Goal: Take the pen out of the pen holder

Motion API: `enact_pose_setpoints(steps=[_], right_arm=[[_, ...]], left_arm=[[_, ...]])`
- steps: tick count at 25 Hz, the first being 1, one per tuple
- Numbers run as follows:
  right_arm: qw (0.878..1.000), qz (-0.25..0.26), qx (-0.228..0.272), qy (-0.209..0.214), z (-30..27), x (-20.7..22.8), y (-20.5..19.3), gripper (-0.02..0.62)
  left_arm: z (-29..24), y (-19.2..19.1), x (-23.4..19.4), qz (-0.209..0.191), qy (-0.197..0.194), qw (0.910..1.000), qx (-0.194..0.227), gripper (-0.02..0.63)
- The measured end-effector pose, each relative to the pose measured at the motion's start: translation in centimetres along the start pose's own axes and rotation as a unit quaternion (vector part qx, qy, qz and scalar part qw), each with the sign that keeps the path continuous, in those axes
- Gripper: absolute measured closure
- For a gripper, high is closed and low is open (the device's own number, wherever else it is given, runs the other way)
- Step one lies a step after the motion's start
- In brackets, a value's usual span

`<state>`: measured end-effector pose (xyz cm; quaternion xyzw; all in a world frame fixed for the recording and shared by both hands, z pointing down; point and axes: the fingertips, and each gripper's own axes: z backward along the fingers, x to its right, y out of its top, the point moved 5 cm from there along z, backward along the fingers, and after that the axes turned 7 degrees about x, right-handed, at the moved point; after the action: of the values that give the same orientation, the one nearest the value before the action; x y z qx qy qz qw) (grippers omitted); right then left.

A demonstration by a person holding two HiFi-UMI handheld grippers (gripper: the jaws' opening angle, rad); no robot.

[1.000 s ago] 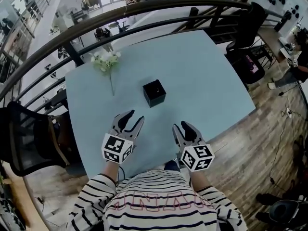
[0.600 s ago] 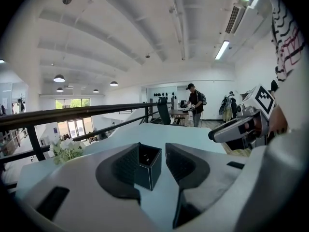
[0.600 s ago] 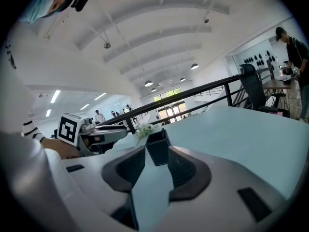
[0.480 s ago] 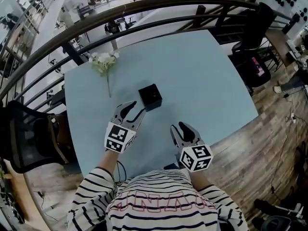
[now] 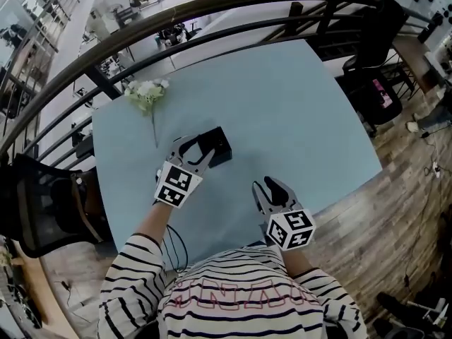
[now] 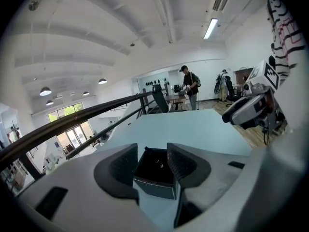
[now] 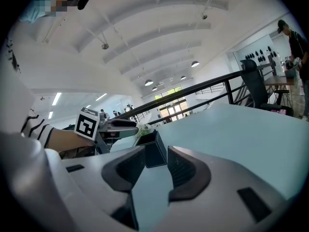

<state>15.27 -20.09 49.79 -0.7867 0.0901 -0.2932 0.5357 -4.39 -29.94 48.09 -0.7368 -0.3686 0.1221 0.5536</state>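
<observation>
A black square pen holder (image 5: 219,145) stands on the pale blue table (image 5: 282,97). My left gripper (image 5: 200,149) has reached it, and its jaws are opening with the holder (image 6: 155,170) between them. The pads sit alongside the holder's walls, and I see no firm press. The holder's inside is dark with only a small pale glint, and no pen shows above its rim. My right gripper (image 5: 267,186) hovers open and empty near the table's front edge. In the right gripper view the holder (image 7: 153,149) and the left gripper (image 7: 120,123) lie ahead of it.
A sprig of white flowers (image 5: 146,94) lies at the table's far left. A dark curved railing (image 5: 212,13) runs behind the table. A black chair (image 5: 42,203) stands at the left and another (image 5: 374,62) at the right.
My left gripper has moved forward across the table and rolled, so the holder now sits between its jaws. The right gripper has shifted slightly forward.
</observation>
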Motion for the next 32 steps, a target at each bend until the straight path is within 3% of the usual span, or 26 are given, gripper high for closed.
enact_pose_setpoints(steps=[12, 22, 32], right_arm=[[1.0, -0.014, 0.0, -0.007, 0.1, 3.6, 0.5, 0.443], [0.999, -0.025, 0.0, -0.021, 0.8, 6.2, 0.4, 0.443], [0.999, -0.037, -0.003, -0.031, 1.3, 6.8, 0.1, 0.443]], left_arm=[[-5.8, -0.7, -0.7, -0.066, -0.037, 0.9939, -0.08, 0.389], [-9.1, -2.4, -0.3, -0.13, -0.079, 0.9775, -0.146, 0.383], [-10.2, -2.7, -0.1, -0.176, -0.14, 0.9603, -0.165, 0.385]])
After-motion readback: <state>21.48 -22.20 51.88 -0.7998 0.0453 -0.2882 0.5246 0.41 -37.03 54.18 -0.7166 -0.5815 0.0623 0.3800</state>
